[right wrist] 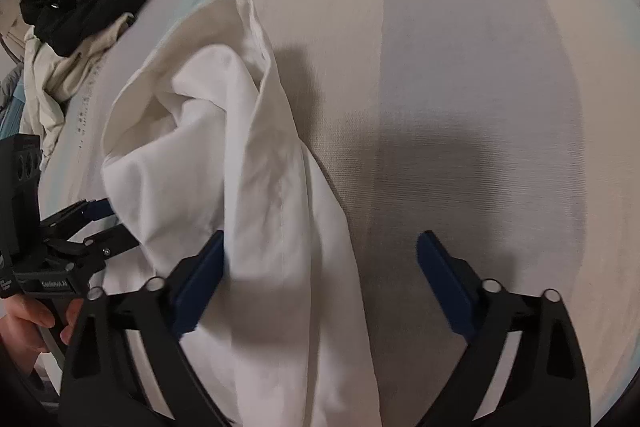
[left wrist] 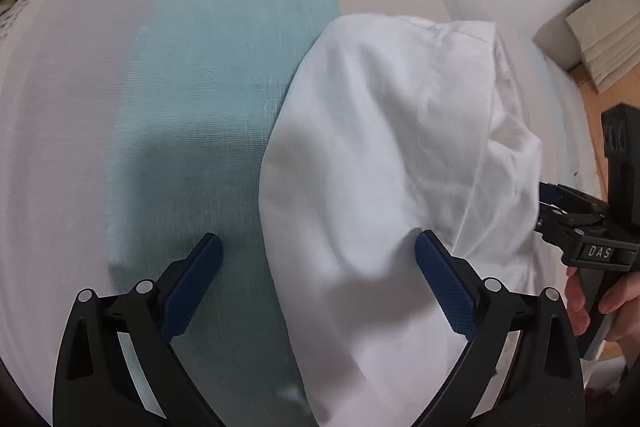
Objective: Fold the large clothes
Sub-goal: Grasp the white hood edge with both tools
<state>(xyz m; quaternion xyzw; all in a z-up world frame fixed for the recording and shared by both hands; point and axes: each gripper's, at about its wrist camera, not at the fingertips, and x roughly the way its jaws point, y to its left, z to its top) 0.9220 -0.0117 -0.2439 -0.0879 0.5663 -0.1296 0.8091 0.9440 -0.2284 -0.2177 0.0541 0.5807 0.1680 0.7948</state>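
Left camera: the left gripper (left wrist: 318, 259) has its fingers spread wide, holding nothing; the white cloth (left wrist: 392, 163) lies bunched on the pale bed cover (left wrist: 60, 147), partly over a blue-green stripe (left wrist: 224, 67).

Right camera: the right gripper (right wrist: 320, 259) is spread wide too; the white cloth (right wrist: 240, 167) touches its left finger; a black garment (right wrist: 84, 7) sits on a cream one (right wrist: 52, 75) far off.

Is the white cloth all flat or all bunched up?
Bunched up. The white cloth stands in a rumpled heap with deep creases and draped folds, not spread flat on the bed sheet.
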